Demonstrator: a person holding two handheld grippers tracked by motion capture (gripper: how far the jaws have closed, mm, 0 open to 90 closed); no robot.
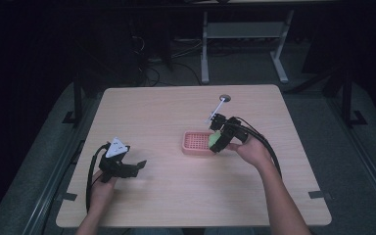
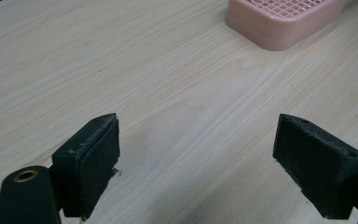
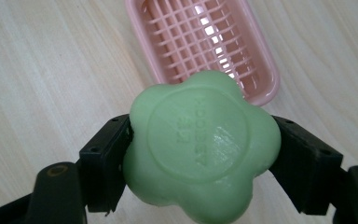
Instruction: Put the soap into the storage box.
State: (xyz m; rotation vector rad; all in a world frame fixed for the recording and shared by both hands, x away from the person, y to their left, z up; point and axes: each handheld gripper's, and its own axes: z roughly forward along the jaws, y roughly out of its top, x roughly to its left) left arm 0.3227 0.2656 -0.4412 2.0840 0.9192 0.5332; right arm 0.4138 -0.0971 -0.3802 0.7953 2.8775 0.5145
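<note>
Forearms first, since they come in at the near edge of the high view. My left hand sits near the left corner of the table with the left claw spread wide, nothing in it, grey three-cornered plate on top. My right hand is farther in and to the right, and the right claw is clamped on a green soap right at the right end of the pink soap dish. From up here I can't tell if the soap touches the dish or hangs just over its rim. A small white stick thing lies just beyond, and a round grey grommet sits in the tabletop at the far side.

Left gripper view: both black pads are well apart with bare wood grain between them, so the left claw is released. The pink dish shows at the far right, well apart from the jaws.

Right gripper view: the soap is big in front, flower shaped with rounded lobes and a raised round stamp whose letters I can't quite read. The right claw has a pad pressed on each side of it, gripping firmly. Beyond the soap is the dish, empty grid bottom, and the soap's far edge overlaps the dish's near rim in this view.
</note>
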